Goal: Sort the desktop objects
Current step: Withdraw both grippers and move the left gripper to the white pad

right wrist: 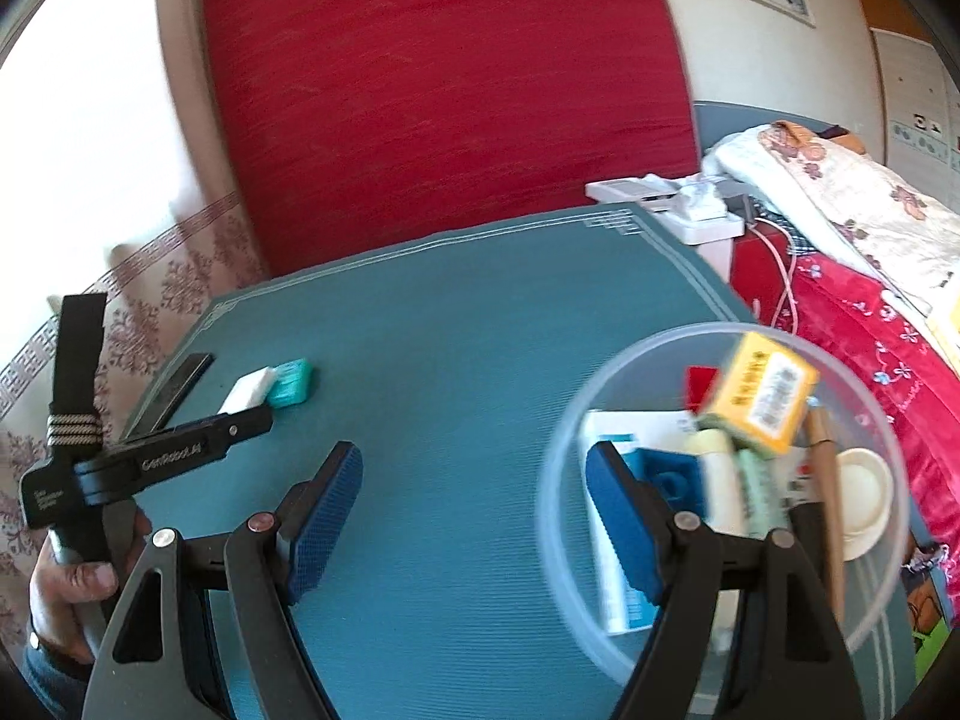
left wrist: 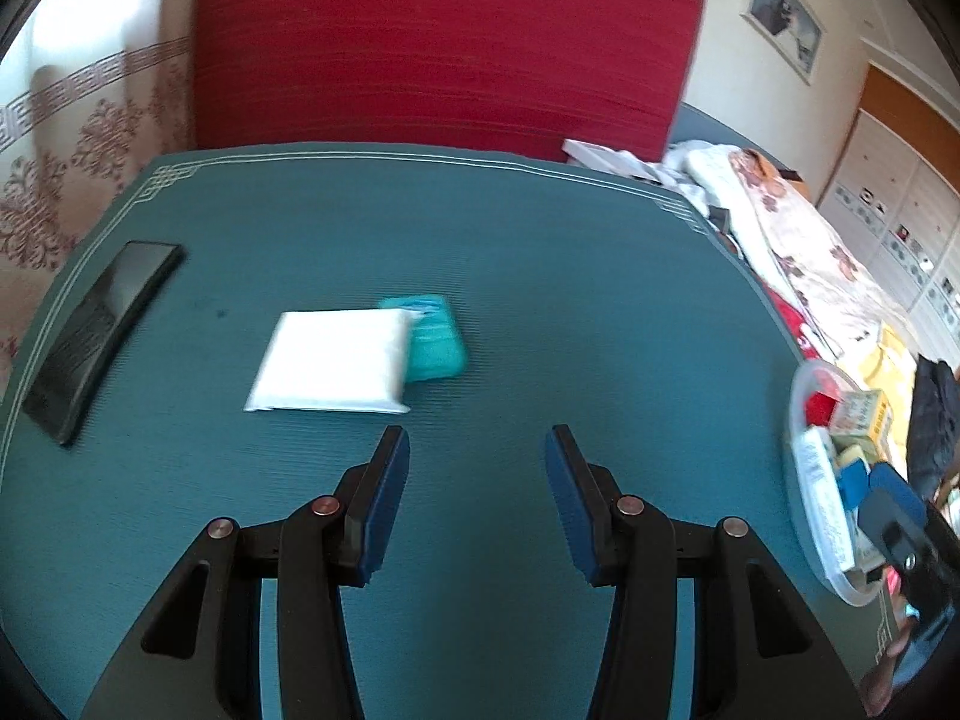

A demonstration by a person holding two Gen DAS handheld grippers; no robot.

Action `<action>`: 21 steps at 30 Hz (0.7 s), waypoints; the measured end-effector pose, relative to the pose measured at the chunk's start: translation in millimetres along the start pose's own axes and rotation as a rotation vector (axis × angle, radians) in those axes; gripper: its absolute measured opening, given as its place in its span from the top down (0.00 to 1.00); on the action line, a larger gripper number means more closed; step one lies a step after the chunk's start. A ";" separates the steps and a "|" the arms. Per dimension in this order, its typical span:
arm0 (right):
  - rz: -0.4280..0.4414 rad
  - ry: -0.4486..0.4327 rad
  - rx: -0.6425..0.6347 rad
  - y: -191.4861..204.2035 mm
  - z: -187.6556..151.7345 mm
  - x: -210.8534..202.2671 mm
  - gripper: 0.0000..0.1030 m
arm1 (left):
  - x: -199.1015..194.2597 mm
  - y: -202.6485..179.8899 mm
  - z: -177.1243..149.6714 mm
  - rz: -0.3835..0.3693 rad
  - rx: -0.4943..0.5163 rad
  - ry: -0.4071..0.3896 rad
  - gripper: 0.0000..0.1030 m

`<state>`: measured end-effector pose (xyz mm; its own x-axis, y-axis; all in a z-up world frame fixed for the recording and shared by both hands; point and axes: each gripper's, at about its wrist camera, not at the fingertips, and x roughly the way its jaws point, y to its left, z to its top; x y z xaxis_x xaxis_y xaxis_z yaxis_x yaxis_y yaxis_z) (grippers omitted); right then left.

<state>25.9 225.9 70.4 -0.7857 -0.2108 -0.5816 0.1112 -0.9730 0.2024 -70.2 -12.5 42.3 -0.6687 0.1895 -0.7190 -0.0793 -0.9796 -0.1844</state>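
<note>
On the teal table mat (left wrist: 540, 276) lie a white flat pack (left wrist: 333, 369), a teal packet (left wrist: 435, 345) partly under its right edge, and a black phone-like slab (left wrist: 102, 339) at the left. My left gripper (left wrist: 477, 447) hovers just short of the white pack, open, nothing between its fingers. In the right wrist view my right gripper (right wrist: 474, 468) stands open and empty, its right finger over the rim of a clear round bowl (right wrist: 555, 480). The bowl holds a yellow box (right wrist: 765, 399), a blue block (right wrist: 669, 477), a white leaflet and other small items.
A red chair back (left wrist: 444, 42) stands behind the table. A bed with floral and red covers (right wrist: 852, 312) runs along the right side. A white box (right wrist: 642, 192) sits past the table's far right corner. A hand (right wrist: 66, 588) grips the left tool's handle.
</note>
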 end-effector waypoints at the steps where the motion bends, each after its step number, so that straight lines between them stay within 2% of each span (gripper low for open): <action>1: 0.007 0.006 -0.005 3.3 -0.5 1.9 0.22 | 1.1 5.2 0.7 0.009 -0.010 0.000 0.51; 12: 0.065 0.080 -0.029 27.2 -15.7 28.5 0.22 | 12.6 42.0 16.0 0.072 -0.060 0.009 0.51; 21: 0.078 0.103 -0.035 34.5 -17.8 39.0 0.22 | 22.5 65.9 41.4 0.037 -0.184 0.006 0.51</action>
<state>9.9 182.4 40.7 -0.7075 -0.2924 -0.6434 0.1921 -0.9557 0.2232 -121.1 -75.5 41.7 -0.6644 0.1548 -0.7311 0.0817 -0.9574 -0.2769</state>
